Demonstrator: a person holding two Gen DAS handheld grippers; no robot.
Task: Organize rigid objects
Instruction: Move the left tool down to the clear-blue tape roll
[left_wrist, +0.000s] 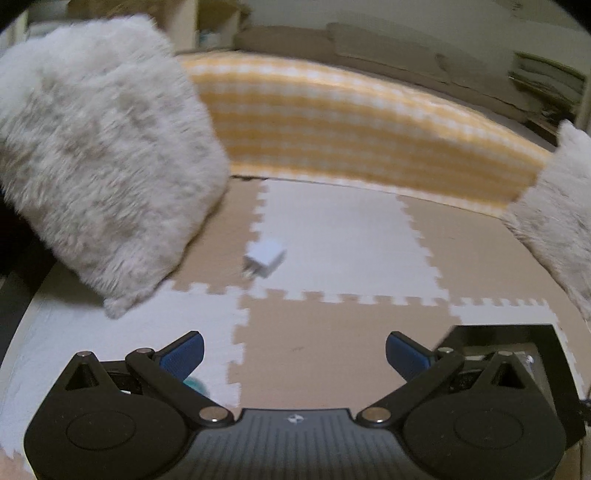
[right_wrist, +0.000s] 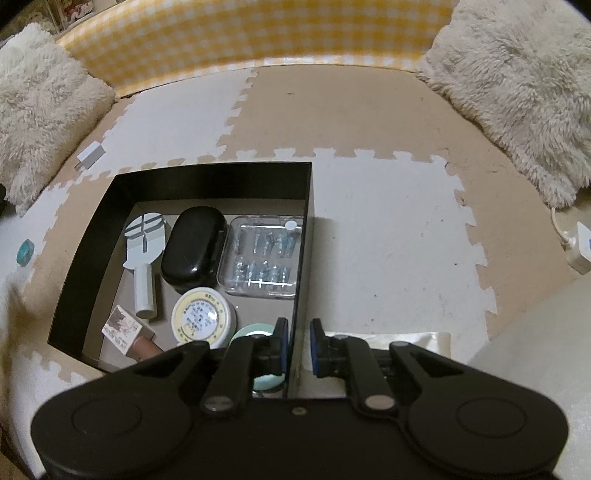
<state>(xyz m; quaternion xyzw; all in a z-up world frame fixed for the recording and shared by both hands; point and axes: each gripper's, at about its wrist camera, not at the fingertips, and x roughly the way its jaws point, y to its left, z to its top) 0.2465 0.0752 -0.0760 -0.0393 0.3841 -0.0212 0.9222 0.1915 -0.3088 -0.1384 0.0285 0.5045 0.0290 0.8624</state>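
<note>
Two grippers work over a floor of interlocking foam mats (right_wrist: 388, 236), tan and white, bounded at the far side by a yellow checked cushion (left_wrist: 351, 122) and flanked by fluffy pillows (left_wrist: 103, 155).

Next in size is the black box (right_wrist: 207, 173), open-topped. It already holds a black case (right_wrist: 194, 249), a clear plastic case (right_wrist: 262, 254), a white brush-like tool (right_wrist: 142, 258), a round tin (right_wrist: 203, 319), a pale green roll (right_wrist: 255, 332) and a small printed packet (right_wrist: 122, 325).

The right gripper (right_wrist: 295, 345) straddles the box's right wall, one finger inside and one outside. Its blue pads (right_wrist: 282, 343) stand nearly closed, though a narrow gap shows on each side of the wall, so I cannot say that they truly pinch it.

The left gripper (left_wrist: 293, 352) is spread wide with nothing between its fingers.

Smallest are the loose items. A white plug adapter (left_wrist: 264, 258) lies on the mat straight ahead of the left gripper, beyond its fingertips and near the left pillow. Its prongs point back toward the gripper and to the left, so its long axis runs diagonally. A teal roll (right_wrist: 26, 252) lies left of the box.

The left gripper is clearly the nearer to the adapter, and it probably needs to turn to close across the adapter's flat sides.
</note>
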